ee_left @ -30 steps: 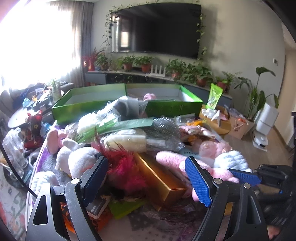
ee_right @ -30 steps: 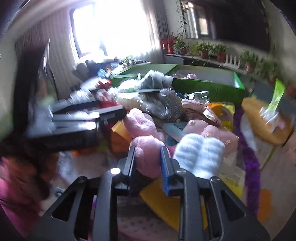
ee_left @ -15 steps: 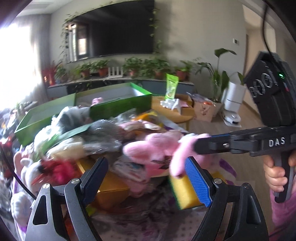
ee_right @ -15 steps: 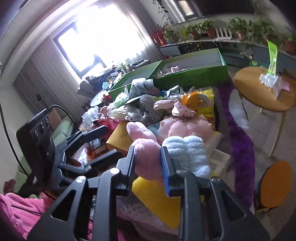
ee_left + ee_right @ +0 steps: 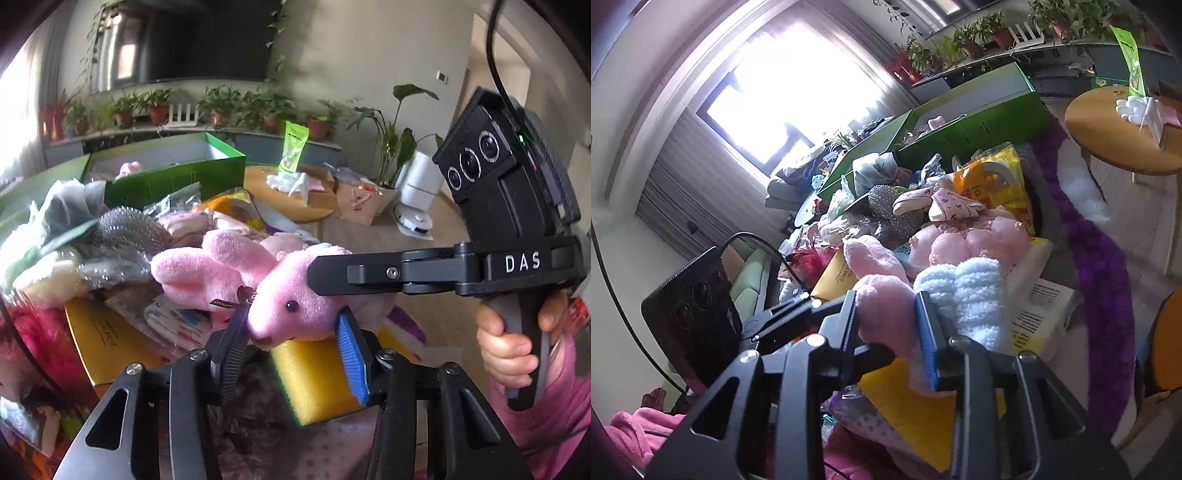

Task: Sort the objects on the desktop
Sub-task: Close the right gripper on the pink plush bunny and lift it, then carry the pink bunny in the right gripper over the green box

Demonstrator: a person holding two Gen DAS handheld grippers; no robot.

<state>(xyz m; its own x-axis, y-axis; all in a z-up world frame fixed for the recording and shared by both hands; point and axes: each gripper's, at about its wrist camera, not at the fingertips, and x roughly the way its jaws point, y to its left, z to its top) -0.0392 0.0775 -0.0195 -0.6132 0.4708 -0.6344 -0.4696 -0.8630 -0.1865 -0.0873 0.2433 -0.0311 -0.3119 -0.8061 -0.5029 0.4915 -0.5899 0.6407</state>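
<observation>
Pink plush rabbit [image 5: 295,314] hangs above the cluttered desk, over a yellow sponge [image 5: 314,376] and gold box [image 5: 99,339], green boxes [image 5: 173,177] and potted plants behind; the left tool [image 5: 291,328] is closing, its ribbed pads against the fuzzy head, while the right tool [image 5: 325,273] reaches in from the right edge. From the right wrist, the right tool [image 5: 886,325] is opening, soft pink plush [image 5: 886,314] between its pads, a fluffy white paw [image 5: 964,291] just beside, a bright window beyond.
</observation>
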